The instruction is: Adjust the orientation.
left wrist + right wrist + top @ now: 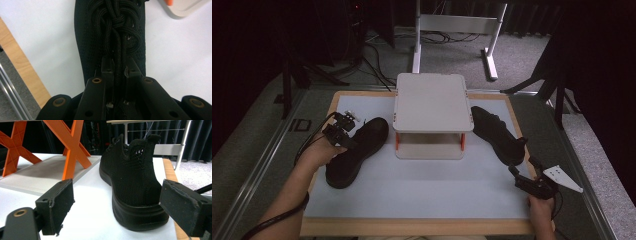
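So on the left side of the table, the left gripper (343, 131) sits right on top of the left black shoe (357, 152), and its jaws are pinched together on the shoe's laces (117, 50). In the left gripper view you can see a lace strand squeezed between the two pads, with the knotted bundle just past the tips. That shoe lies on the white mat (422, 185), toe pointing up toward the little shelf (432, 102), heel toward the person's near edge. The shelf is a pale two-level stand with orange X-shaped legs (72, 147), smack in the middle of the mat. To the right of it lies the other black shoe (497, 134), angled, with its heel toward the near right corner. The right gripper (524, 175) is just behind that heel with its jaws spread wide and holding nothing; in the right gripper view the heel sits between the two pads but neither touches it.
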A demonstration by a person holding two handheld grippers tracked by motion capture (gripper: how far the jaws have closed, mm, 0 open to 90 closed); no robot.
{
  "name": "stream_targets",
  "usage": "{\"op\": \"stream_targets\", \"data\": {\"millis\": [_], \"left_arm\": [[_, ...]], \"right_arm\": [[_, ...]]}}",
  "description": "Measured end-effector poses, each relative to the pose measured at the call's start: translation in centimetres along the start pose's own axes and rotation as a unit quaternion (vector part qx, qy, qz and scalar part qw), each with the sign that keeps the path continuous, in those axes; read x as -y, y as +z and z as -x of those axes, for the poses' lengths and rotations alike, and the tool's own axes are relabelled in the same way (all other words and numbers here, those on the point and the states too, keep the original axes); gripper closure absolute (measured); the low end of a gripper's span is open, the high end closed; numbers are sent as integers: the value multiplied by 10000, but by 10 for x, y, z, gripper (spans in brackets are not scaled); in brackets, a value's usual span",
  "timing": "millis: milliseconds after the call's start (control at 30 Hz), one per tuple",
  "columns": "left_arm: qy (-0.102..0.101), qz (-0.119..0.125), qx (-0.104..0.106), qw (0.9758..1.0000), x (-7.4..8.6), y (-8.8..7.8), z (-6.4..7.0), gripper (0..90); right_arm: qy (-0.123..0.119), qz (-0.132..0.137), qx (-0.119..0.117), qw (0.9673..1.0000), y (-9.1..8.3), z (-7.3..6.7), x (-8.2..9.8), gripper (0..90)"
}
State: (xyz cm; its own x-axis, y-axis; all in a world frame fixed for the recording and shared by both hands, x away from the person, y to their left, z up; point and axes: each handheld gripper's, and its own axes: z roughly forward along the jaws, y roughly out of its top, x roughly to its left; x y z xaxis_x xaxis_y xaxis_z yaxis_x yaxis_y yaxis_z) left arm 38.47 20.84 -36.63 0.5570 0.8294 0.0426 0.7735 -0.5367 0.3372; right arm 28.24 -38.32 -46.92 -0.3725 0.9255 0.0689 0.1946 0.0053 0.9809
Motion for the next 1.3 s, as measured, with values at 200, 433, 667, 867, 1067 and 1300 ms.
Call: {"op": "stream_targets", "data": {"millis": [200, 433, 667, 867, 1067, 1300], "left_arm": [[90, -8, -56, 9999, 5, 3, 13, 826], [151, -127, 83, 9998, 3, 17, 23, 826], [121, -62, 238, 9996, 5, 18, 19, 819], [128, 76, 428, 9990, 7, 13, 17, 618], [95, 302, 731, 9968, 13, 5, 15, 440], [-2, 560, 741, 9957, 26, -4, 10, 440]], "right_arm": [[-10, 4, -30, 10000, 0, 0, 0, 119], [2, -38, -87, 10000, 1, 0, 0, 119], [84, -42, -102, 9999, 0, 2, 0, 119], [39, -101, -131, 9999, 1, 1, 0, 119], [48, -79, -132, 9999, 1, 1, 0, 119], [-10, -87, -129, 9999, 1, 0, 0, 119]]}}
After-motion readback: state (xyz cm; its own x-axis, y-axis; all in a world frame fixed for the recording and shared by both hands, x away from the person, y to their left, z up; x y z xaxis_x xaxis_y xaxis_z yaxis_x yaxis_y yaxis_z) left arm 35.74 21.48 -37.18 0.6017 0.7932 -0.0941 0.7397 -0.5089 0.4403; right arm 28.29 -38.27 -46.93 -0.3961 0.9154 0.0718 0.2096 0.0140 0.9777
